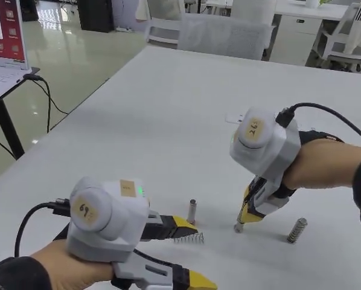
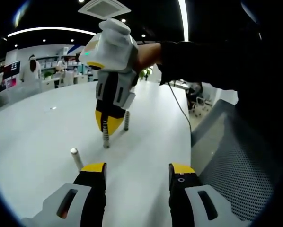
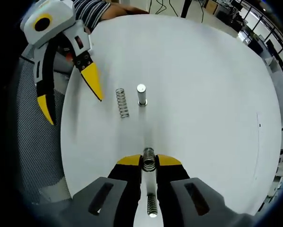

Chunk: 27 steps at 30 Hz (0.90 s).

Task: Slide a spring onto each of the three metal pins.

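Note:
My right gripper (image 1: 250, 214) (image 3: 148, 161) is shut on a spring (image 3: 149, 160) (image 2: 105, 131) that stands upright over a pin base (image 1: 238, 227) on the white table. To its right, a second pin (image 1: 297, 230) (image 2: 126, 120) wears a spring. A bare metal pin (image 1: 192, 211) (image 3: 141, 94) (image 2: 76, 158) stands between the grippers. A loose spring (image 1: 189, 239) (image 3: 122, 102) lies flat beside it. My left gripper (image 1: 195, 252) (image 2: 137, 168) (image 3: 75, 111) is open, with nothing between its yellow tips, and the loose spring lies just off its upper tip.
The white table (image 1: 168, 121) stretches far ahead. A laptop (image 1: 2, 42) sits on a side desk at the left, with cables hanging. Chairs (image 1: 223, 33) stand beyond the far edge. A mesh chair (image 2: 236, 156) is near the table's edge.

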Each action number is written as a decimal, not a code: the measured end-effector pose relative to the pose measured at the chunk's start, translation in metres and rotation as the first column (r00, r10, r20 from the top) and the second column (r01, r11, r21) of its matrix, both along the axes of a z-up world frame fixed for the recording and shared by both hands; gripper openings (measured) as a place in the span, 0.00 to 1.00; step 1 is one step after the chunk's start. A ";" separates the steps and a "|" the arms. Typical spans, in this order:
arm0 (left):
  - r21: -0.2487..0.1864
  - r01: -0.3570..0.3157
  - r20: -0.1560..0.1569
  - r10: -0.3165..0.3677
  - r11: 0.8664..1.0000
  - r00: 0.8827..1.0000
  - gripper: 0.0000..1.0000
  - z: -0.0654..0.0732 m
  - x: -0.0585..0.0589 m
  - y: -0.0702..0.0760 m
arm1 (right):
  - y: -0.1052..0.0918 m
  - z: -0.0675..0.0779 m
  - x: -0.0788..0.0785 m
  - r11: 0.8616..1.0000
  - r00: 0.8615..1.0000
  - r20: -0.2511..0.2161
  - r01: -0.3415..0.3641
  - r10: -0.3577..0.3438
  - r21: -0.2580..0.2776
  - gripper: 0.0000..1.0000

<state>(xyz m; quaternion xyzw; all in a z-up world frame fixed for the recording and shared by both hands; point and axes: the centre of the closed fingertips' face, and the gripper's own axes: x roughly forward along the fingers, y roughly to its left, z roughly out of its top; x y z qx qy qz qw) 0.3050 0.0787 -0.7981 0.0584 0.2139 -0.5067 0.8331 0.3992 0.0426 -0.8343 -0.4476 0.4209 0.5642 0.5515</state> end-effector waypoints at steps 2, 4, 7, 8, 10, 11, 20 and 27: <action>0.000 -0.001 -0.001 0.001 1.000 1.000 0.47 0.000 0.000 0.000 | 0.000 -0.003 0.000 1.000 1.000 -0.001 -0.002 0.002 -0.004 0.09; 0.003 -0.001 -0.001 0.001 1.000 1.000 0.47 -0.001 0.000 0.001 | 0.000 -0.006 -0.001 1.000 1.000 -0.002 -0.004 0.004 -0.007 0.09; 0.004 -0.001 -0.002 0.001 1.000 1.000 0.47 -0.001 0.000 0.001 | 0.000 -0.011 -0.002 1.000 1.000 -0.005 -0.006 0.006 -0.013 0.09; 0.004 -0.001 -0.002 0.001 1.000 1.000 0.47 -0.001 -0.001 0.001 | 0.000 -0.012 -0.002 1.000 1.000 -0.005 -0.007 0.007 -0.014 0.09; 0.005 -0.002 -0.003 0.002 1.000 1.000 0.47 -0.001 -0.001 0.001 | 0.001 -0.015 -0.002 1.000 1.000 -0.004 -0.008 0.008 -0.017 0.09; 0.006 -0.002 -0.003 0.002 1.000 1.000 0.47 -0.001 -0.001 0.001 | 0.000 -0.016 -0.002 1.000 1.000 -0.002 -0.009 0.009 -0.019 0.09; 0.008 -0.011 -0.003 0.011 1.000 1.000 0.47 -0.001 -0.001 0.003 | -0.001 -0.018 -0.003 1.000 1.000 0.003 -0.016 0.016 -0.023 0.10; 0.006 -0.029 -0.004 0.029 1.000 1.000 0.47 -0.001 -0.001 0.008 | 0.003 0.000 -0.003 0.999 0.998 0.055 -0.038 0.038 -0.004 0.15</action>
